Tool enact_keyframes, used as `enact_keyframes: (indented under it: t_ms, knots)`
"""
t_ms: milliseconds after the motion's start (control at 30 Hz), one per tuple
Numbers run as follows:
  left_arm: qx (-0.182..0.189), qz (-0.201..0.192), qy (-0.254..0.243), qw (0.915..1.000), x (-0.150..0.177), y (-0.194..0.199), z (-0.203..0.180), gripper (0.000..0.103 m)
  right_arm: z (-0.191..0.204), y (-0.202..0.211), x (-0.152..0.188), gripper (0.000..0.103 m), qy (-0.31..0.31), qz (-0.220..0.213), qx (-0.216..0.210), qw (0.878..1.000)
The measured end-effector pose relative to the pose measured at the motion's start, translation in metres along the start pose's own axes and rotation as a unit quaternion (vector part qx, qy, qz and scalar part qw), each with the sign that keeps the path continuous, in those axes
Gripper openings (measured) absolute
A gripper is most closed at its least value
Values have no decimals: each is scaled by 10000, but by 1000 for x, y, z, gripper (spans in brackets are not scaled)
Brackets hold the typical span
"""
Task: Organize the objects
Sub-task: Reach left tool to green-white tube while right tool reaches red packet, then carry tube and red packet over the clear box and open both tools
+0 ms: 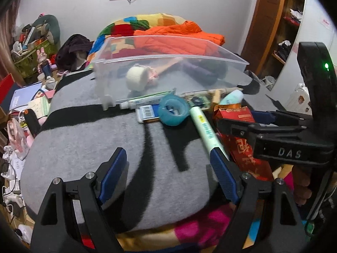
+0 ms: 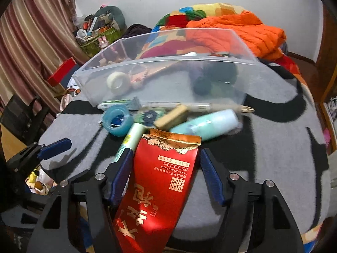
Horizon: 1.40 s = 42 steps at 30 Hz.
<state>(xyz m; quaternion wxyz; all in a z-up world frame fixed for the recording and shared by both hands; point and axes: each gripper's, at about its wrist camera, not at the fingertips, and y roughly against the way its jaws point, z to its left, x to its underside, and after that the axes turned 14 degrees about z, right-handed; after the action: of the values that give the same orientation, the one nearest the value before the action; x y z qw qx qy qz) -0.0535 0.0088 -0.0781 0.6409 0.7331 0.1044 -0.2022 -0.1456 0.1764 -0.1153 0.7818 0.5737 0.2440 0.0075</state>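
Observation:
A clear plastic bin (image 1: 210,52) (image 2: 99,67) stands on the grey cushion and holds a white tape roll (image 1: 137,78) (image 2: 118,82) and other items. In front of it lie a blue tape roll (image 1: 173,110) (image 2: 118,122), a pale green tube (image 1: 205,126) (image 2: 130,139), a light blue bottle (image 2: 208,124) and a red packet (image 2: 160,181) (image 1: 248,147). My left gripper (image 1: 168,168) is open over bare cushion, its right finger touching the green tube. My right gripper (image 2: 166,168) is open with the red packet between its fingers.
A toothpaste tube (image 1: 145,103), a barcode box (image 1: 147,112), pens and a tan block (image 2: 171,116) crowd the bin's front. Orange and patchwork bedding (image 2: 236,29) lies behind. Clutter fills the left floor (image 1: 25,97). A wooden shelf (image 1: 282,21) stands right.

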Motion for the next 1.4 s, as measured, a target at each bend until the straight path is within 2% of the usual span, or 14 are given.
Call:
enact_keyframes:
  t_ms: [267, 333, 433, 467, 500, 533, 600, 667, 867, 1167, 1400]
  knots:
    - [166, 121, -130, 9997, -12, -17, -26, 81, -14, 17, 20, 61, 152, -72, 349, 9993]
    - [147, 171, -42, 9997, -14, -24, -28, 75, -21, 20, 22, 61, 88, -86, 356, 9993]
    - [-202, 36, -100, 9997, -15, -28, -35, 59, -30, 24, 25, 61, -34, -111, 324, 9994]
    - [-270, -28, -112, 9996, -15, -29, -37, 50, -32, 25, 26, 61, -69, -127, 330, 9994]
    - [-317, -89, -146, 9994, -14, -30, -39, 42, -34, 27, 26, 61, -104, -145, 335, 9993]
    - [-365, -145, -190, 9990, -13, -30, -40, 38, -35, 28, 27, 61, -127, -160, 333, 9992]
    - [-373, -192, -263, 9988, -12, -30, -42, 21, -37, 32, 26, 61, -190, -238, 317, 9990]
    - [-337, -177, -293, 9988, -11, -28, -42, 15, -38, 37, 26, 60, -222, -322, 297, 9988]
    - [48, -144, -110, 9998, -9, -17, -31, 15, -38, 58, 17, 58, -278, -681, 242, 9970]
    - [74, -648, 112, 9978, -14, 24, -16, 15, -20, 88, -8, 57, 1, -1289, 386, 9909]
    - [-22, -1015, 216, 9946, -36, 45, -2, 15, -13, 110, -32, 57, 80, -1771, 494, 9829]
